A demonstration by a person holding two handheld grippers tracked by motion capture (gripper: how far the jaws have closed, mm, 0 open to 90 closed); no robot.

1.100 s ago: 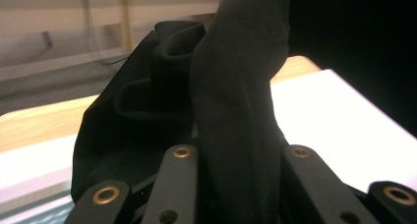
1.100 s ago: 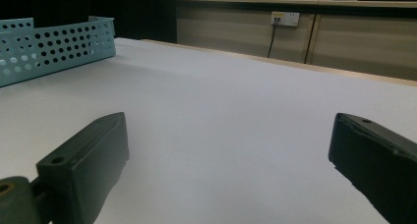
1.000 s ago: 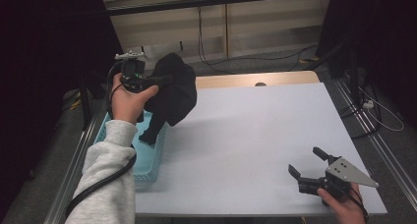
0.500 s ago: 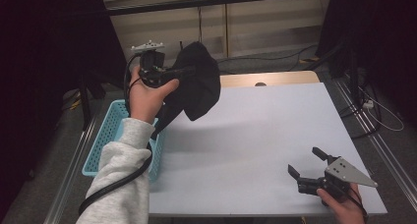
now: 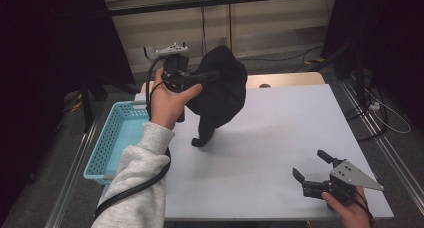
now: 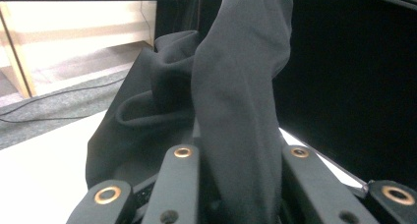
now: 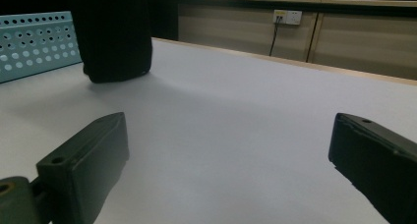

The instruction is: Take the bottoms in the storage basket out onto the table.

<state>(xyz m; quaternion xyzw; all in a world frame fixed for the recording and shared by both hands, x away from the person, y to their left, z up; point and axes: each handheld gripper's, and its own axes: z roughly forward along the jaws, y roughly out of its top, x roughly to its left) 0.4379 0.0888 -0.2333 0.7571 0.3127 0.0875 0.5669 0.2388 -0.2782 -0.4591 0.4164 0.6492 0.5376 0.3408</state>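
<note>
From the high view, the left gripper [image 5: 207,77] grips a black cloth [image 5: 222,90] and has lifted it up out of the blue basket [image 5: 114,138]. A second ago the cloth hung over the basket; now it hangs past the basket, over the tabletop [image 5: 260,138], with its low tip just touching down. So I think the cloth is being moved out to be laid flat. The right gripper [image 5: 312,172] has stayed far from the basket, near the front edge, jaws wide, holding nothing.

The left gripper view shows what the high view cannot: a thick fold of cloth [image 6: 236,111] runs right between the two jaws, pinched tight.

The right gripper view looks low across the tabletop [image 7: 236,116]. It shows the cloth's [image 7: 115,37] bottom end resting on the tabletop, just beside the basket [image 7: 34,42].
</note>
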